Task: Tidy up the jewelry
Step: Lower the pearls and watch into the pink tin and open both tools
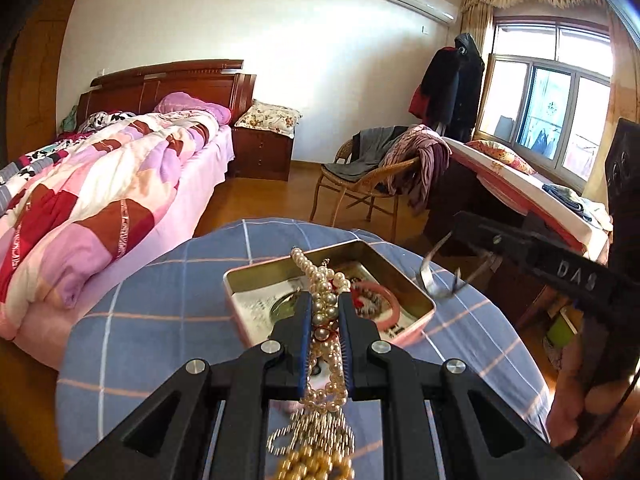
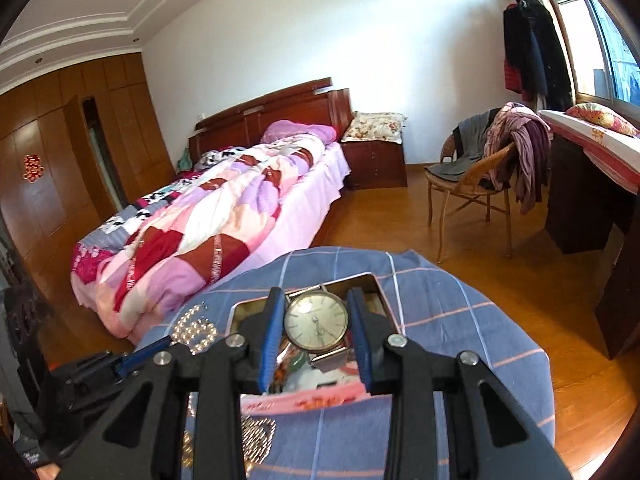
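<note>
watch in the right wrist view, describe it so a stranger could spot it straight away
Find the round table under the blue checked cloth, then the pink-sided tin on it. Above the tin, the right gripper holds the watch: a round pale dial on a silver mesh strap, unlike the pearl strands to its left.

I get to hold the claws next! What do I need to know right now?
Left claw: shut on the pearl necklaces, lifted above the tin.
Right claw: shut on the wristwatch, also raised over the tin.
Still inside the tin: a pink bangle and small bits.
Tin sits on the blue checked cloth.
Done: two grabs.
Left: set both down neatly, then sort the rest.
</note>
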`<state>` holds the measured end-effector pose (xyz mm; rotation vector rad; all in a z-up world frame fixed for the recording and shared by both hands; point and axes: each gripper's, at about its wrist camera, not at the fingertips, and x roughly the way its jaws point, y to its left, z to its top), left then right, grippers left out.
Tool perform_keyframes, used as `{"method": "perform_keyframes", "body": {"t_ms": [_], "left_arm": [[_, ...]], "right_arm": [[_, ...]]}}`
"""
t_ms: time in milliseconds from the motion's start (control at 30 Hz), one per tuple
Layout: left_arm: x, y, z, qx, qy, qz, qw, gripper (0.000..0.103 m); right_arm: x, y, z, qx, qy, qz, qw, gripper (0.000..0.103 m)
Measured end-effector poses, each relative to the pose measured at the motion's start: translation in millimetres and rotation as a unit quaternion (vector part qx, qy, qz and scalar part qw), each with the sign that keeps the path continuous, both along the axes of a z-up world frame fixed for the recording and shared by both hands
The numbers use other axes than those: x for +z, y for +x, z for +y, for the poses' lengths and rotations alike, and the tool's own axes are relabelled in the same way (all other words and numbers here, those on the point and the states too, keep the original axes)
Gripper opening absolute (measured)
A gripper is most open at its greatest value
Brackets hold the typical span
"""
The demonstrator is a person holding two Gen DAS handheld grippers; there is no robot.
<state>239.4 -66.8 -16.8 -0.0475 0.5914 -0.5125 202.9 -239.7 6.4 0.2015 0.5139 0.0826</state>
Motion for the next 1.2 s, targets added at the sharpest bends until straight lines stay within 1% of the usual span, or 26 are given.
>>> {"method": "perform_keyframes", "body": {"t_ms": [100,300,433,533,633,700,767,800,833,867,900,933,967,1033,1067,1200], "left_arm": [[-9,15,-12,-0.003,0.001,0.009,1.0,0.012],[-31,43,-33,-0.002,0.022,0.028,0.9994,0.012],[-43,57,-46,0.004,0.05,0.037,0.9981,0.012],[-50,62,-50,0.011,0.063,0.041,0.9971,0.012],[-53,64,-54,0.028,0.085,0.034,0.9954,0.012],[-57,70,-53,0.038,0.088,0.037,0.9947,0.013],[-57,74,-52,0.046,0.088,0.041,0.9942,0.013],[-58,76,-53,0.048,0.092,0.042,0.9937,0.014],[-58,76,-53,0.051,0.099,0.04,0.993,0.018],[-58,77,-55,0.058,0.11,0.037,0.9915,0.03],[-58,78,-57,0.067,0.123,0.034,0.9895,0.054],[-57,77,-57,0.075,0.131,0.034,0.988,0.066],[-54,75,-57,0.076,0.131,0.034,0.9879,0.076],[-49,71,-56,0.068,0.119,0.034,0.99,0.076],[-49,71,-56,0.069,0.12,0.035,0.9898,0.076],[-43,63,-57,0.077,0.145,0.029,0.9861,0.077]], "right_arm": [[-13,15,-2,-0.006,0.003,0.014,1.0,0.035],[-39,42,-11,-0.024,0.009,0.044,0.999,0.035],[-56,57,-19,-0.035,0.019,0.06,0.997,0.035],[-67,62,-22,-0.033,0.028,0.072,0.996,0.035],[-72,64,-22,-0.027,0.032,0.076,0.996,0.035],[-75,66,-20,-0.021,0.037,0.078,0.996,0.036],[-76,66,-23,-0.016,0.048,0.076,0.996,0.038],[-75,65,-25,-0.016,0.054,0.075,0.996,0.041],[-74,63,-28,-0.018,0.06,0.068,0.996,0.051],[-72,62,-29,-0.022,0.061,0.061,0.996,0.062],[-69,57,-31,-0.03,0.061,0.049,0.996,0.065],[-66,56,-31,-0.034,0.061,0.041,0.997,0.065],[-64,54,-32,-0.037,0.063,0.034,0.997,0.065],[-61,50,-35,-0.043,0.07,0.024,0.996,0.065],[-60,49,-36,-0.047,0.072,0.024,0.996,0.065],[-55,39,-36,-0.056,0.079,0.024,0.995,0.065]]}}
